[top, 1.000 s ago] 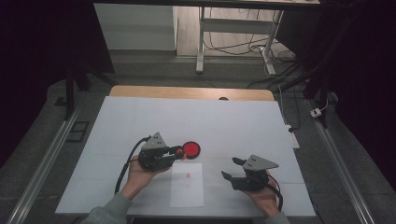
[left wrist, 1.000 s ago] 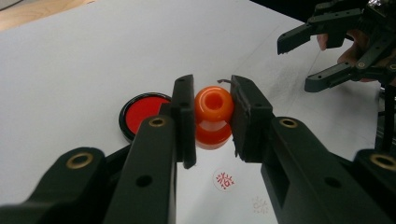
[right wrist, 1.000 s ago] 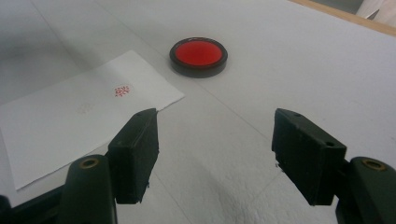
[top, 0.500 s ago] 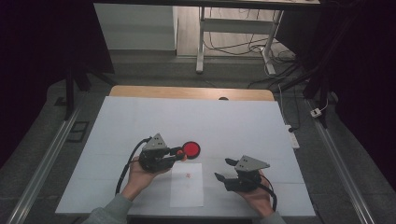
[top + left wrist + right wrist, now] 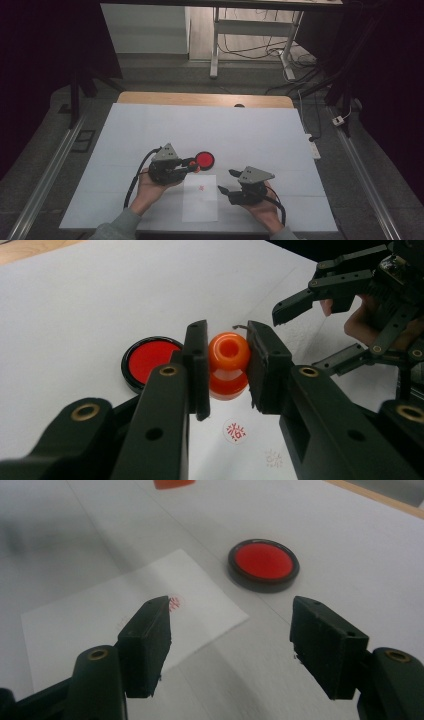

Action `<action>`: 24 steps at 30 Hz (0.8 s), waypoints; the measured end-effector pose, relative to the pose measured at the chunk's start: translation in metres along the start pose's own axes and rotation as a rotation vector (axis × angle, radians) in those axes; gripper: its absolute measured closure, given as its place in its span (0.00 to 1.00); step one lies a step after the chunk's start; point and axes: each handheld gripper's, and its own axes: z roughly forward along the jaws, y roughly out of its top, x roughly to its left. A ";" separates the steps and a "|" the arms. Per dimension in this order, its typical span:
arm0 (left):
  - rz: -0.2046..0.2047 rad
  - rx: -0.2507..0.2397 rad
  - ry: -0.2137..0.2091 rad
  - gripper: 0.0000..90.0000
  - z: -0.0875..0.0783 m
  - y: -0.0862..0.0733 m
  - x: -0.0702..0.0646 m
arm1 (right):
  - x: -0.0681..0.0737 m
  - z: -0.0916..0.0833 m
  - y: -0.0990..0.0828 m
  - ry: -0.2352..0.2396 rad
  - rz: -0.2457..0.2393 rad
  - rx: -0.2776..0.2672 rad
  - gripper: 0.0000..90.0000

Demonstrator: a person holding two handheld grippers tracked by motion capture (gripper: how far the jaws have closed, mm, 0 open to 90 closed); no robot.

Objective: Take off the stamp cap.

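The sheet of paper near the front edge of the white desk is the landmark for everything here. It already carries 1 red imprint in its upper half, and the left gripper view shows a second, much fainter mark beside it.

The left claw hovers just past the paper's far edge, pinching the orange stamp by its knobbed handle, 1 jaw on each side. Holding it by the narrow waist likely keeps the printing face free and lets the person press it straight down. The stamp sits between the paper and the round red ink pad, which lies open on the desk just beyond the paper's far edge. That short gap seems deliberate: inking and stamping need only a small swing of the hand.

The right claw stands spread, with nothing between its jaws, just off the paper's right edge and pointing toward it. In the right gripper view its jaws frame the paper's corner and the ink pad beyond. My reading is that it is there to steady the loose sheet, since a light paper could lift with a sticky stamp. Whether the stamp is about to be inked or pressed, I cannot tell.
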 end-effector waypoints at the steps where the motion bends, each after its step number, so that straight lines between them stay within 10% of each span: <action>1: -0.001 0.001 0.000 0.80 0.000 0.000 0.000 | 0.001 0.002 0.002 0.010 -0.002 -0.009 0.36; 24: -0.009 0.014 -0.011 0.80 0.004 -0.002 0.000 | 0.021 0.034 0.025 0.071 -0.053 -0.011 0.37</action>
